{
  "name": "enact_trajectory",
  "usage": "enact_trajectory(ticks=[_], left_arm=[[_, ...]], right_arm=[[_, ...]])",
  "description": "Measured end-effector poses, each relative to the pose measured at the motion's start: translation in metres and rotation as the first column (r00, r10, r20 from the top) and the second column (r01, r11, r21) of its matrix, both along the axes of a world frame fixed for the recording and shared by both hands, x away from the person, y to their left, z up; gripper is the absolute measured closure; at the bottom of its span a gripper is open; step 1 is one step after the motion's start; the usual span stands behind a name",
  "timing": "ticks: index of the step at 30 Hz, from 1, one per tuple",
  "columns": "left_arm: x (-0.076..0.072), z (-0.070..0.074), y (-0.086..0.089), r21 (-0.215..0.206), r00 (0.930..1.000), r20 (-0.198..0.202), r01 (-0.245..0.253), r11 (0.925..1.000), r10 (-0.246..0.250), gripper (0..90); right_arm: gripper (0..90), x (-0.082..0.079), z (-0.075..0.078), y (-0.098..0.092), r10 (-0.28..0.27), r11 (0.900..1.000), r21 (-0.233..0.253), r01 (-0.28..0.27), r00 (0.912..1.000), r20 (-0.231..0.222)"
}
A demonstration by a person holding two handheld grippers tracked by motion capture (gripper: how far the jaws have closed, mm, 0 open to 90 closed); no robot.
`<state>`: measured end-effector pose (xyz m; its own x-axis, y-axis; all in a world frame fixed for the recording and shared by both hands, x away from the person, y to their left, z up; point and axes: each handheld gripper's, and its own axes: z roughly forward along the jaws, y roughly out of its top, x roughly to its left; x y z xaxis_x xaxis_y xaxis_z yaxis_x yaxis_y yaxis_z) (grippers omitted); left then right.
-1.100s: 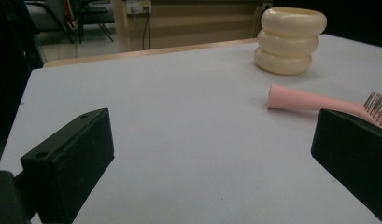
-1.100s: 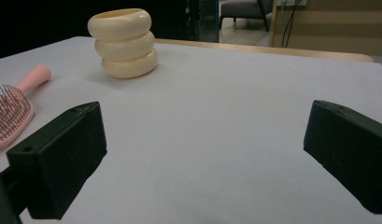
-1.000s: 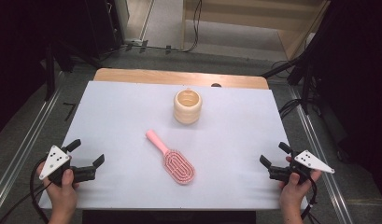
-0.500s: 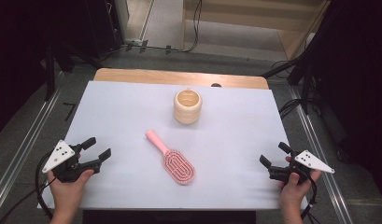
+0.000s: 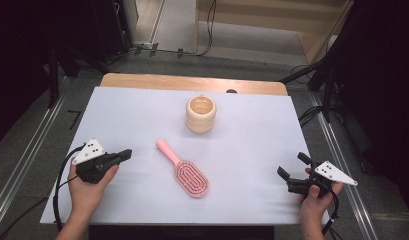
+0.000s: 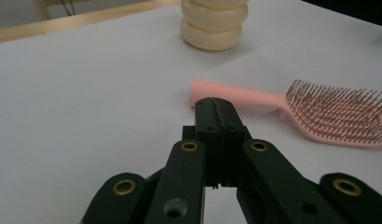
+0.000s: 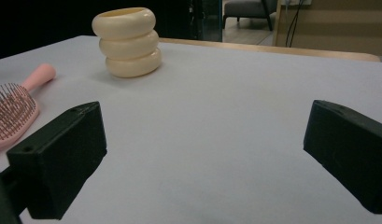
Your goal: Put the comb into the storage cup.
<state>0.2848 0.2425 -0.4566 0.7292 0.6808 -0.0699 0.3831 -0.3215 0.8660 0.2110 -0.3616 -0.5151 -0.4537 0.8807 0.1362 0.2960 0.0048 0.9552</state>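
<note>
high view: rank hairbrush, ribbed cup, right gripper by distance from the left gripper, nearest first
1. hairbrush, just right of the left gripper, its handle end closest.
2. ribbed cup, farther back, toward the table's far edge.
3. right gripper, across at the table's right side.

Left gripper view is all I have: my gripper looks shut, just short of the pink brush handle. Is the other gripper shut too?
Observer: No. The right gripper is open, its jaws wide apart with nothing between them in the right gripper view.
Operator: Where is it on the table?
Observer: Near the front right corner of the white table, apart from the brush.
Operator: How does the brush lie from above?
Observer: Diagonally, handle toward the far left, bristle head toward the person.
Operator: And the cream pot?
Observer: The cream pot stands upright beyond the brush, open at the top; its inside is too dim to read.
</note>
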Motion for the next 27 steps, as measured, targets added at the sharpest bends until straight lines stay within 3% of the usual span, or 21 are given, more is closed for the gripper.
enact_trajectory(ticks=[4, 7, 10, 13, 21, 26, 27], left_arm=[[0.009, 0.003, -0.011, 0.008, 0.9993, -0.028, 0.025, 0.9996, -0.025, 90.0], [0.015, 0.004, -0.016, -0.008, 0.9976, -0.055, 0.042, 0.9991, -0.042, 90.0], [0.026, 0.009, -0.027, 0.007, 0.9931, -0.082, 0.084, 0.9964, -0.084, 90.0], [0.031, 0.012, -0.035, 0.019, 0.9941, -0.066, 0.087, 0.996, -0.086, 90.0], [0.049, 0.015, -0.051, 0.02, 0.9875, -0.099, 0.125, 0.992, -0.122, 90.0], [0.061, 0.015, -0.063, 0.045, 0.9853, -0.111, 0.135, 0.9898, -0.13, 90.0], [0.066, 0.014, -0.068, 0.067, 0.9852, -0.115, 0.136, 0.9885, -0.127, 90.0]], right_arm=[[0.0, 0.0, 0.0, 0.0, 0.003, 1.0, 0.001, -0.003, 1.0, 0.0], [0.0, 0.0, 0.0, 0.0, 0.006, 1.0, -0.001, -0.006, 1.0, 0.0], [0.0, 0.0, 0.0, 0.0, 0.008, 1.0, 0.002, -0.008, 1.0, -0.003], [0.0, 0.0, 0.0, 0.0, 0.01, 1.0, 0.001, -0.01, 0.9999, -0.004], [0.0, 0.0, 0.0, 0.001, 0.013, 1.0, 0.001, -0.013, 0.9999, -0.005], [0.0, 0.001, 0.0, 0.001, 0.014, 1.0, -0.006, -0.014, 0.9999, -0.005], [0.0, 0.001, 0.0, 0.002, 0.016, 1.0, -0.006, -0.016, 0.9999, -0.006]])
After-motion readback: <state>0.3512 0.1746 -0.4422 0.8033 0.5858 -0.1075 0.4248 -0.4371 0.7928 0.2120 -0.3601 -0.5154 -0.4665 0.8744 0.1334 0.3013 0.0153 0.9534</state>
